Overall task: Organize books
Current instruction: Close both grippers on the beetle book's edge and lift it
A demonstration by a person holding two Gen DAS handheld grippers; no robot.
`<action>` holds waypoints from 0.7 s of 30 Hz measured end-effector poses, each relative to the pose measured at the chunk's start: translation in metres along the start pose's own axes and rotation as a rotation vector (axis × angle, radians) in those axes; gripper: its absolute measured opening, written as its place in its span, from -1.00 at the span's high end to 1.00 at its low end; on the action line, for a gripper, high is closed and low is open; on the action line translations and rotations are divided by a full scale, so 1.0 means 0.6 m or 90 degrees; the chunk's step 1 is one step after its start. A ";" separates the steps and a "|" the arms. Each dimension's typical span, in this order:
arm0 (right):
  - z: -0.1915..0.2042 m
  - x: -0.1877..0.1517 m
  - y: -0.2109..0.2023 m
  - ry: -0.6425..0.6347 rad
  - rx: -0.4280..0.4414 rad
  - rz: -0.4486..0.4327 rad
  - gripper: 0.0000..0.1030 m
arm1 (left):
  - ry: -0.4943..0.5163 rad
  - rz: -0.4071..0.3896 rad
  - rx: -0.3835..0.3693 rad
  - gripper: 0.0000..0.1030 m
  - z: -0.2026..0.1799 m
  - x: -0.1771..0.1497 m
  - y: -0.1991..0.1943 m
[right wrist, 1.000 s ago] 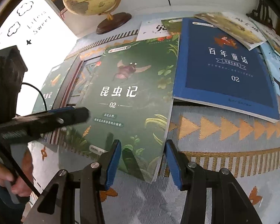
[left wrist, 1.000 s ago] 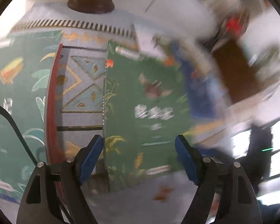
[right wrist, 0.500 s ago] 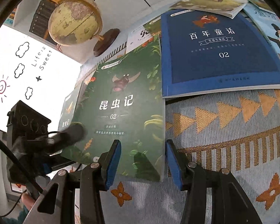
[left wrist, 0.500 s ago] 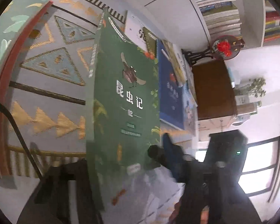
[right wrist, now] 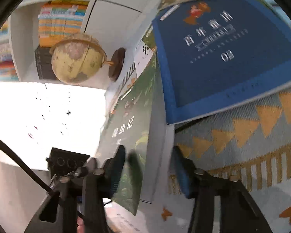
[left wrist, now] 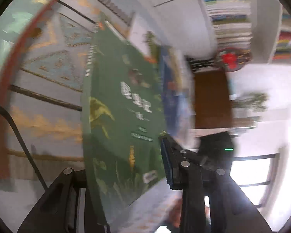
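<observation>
Both grippers, left gripper (left wrist: 126, 174) and right gripper (right wrist: 147, 167), are clamping the upended green book's (left wrist: 122, 116) near edge, its long axis running away; the right's jaws have just been closing.

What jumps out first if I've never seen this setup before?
First the green book, tipped up off the patterned rug and caught between both sets of tongs, the left tongs and the right tongs, whose jaws have just been closing on it. Beside it a dark blue book lies flat. A yellowed globe stands in front of the bookshelves.
</observation>
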State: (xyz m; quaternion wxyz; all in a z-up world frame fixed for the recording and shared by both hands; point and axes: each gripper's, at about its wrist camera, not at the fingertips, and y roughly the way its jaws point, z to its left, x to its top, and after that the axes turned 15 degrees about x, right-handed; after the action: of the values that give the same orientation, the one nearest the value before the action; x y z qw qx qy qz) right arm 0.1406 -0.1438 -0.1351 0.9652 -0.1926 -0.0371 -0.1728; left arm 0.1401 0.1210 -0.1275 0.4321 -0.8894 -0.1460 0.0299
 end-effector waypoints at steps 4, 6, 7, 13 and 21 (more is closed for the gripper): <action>0.036 -0.015 0.014 -0.082 -0.041 0.027 0.62 | 0.044 -0.011 0.127 0.41 -0.003 -0.020 -0.003; 0.053 -0.023 0.025 -0.116 -0.064 0.043 0.61 | 0.022 -0.004 0.083 0.41 0.002 -0.033 -0.007; 0.057 -0.025 0.029 -0.125 -0.074 0.050 0.61 | 0.002 -0.004 0.032 0.41 0.008 -0.039 -0.012; 0.012 -0.037 0.033 0.000 -0.003 0.070 -0.11 | -0.043 -0.021 -0.098 0.41 0.015 -0.058 -0.043; 0.002 -0.033 0.021 0.073 0.121 0.030 0.72 | -0.027 0.002 -0.037 0.37 0.000 -0.094 -0.028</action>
State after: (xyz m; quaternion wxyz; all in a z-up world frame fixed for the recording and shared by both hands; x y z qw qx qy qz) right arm 0.1262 -0.1260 -0.1416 0.9835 -0.0906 0.0062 -0.1565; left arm 0.0823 0.1149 -0.1184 0.4028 -0.9010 -0.1547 0.0452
